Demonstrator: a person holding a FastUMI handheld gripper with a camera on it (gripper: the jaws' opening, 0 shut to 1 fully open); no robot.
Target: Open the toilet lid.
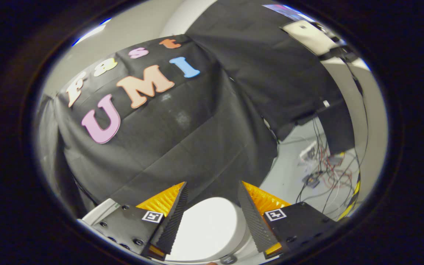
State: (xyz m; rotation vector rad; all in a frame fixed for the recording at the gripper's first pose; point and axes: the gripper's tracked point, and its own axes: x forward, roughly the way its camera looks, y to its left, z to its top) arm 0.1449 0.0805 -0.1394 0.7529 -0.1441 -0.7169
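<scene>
The gripper [212, 193] hung with fingers spread, pinching nothing. The lid [206, 230] lay closed below, showing between them. It looked a smooth, rigid, slippery shell, probably light and hinged; its front rim seemed the likeliest hold.

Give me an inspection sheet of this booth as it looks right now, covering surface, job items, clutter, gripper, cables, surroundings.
Surface: pale floor to the right of the black cloth.
Job's things: white toilet lid seen between the fingers; whether it is down or raised cannot be told.
Clutter: small electronic parts on the floor among the wires.
Grippers: hand-held gripper open, fingers apart and pressing on nothing.
Cables: loose black and red wires tangled on the floor; more run up the pale wall.
Surroundings: black cloth booth wall beyond the fingers.
</scene>
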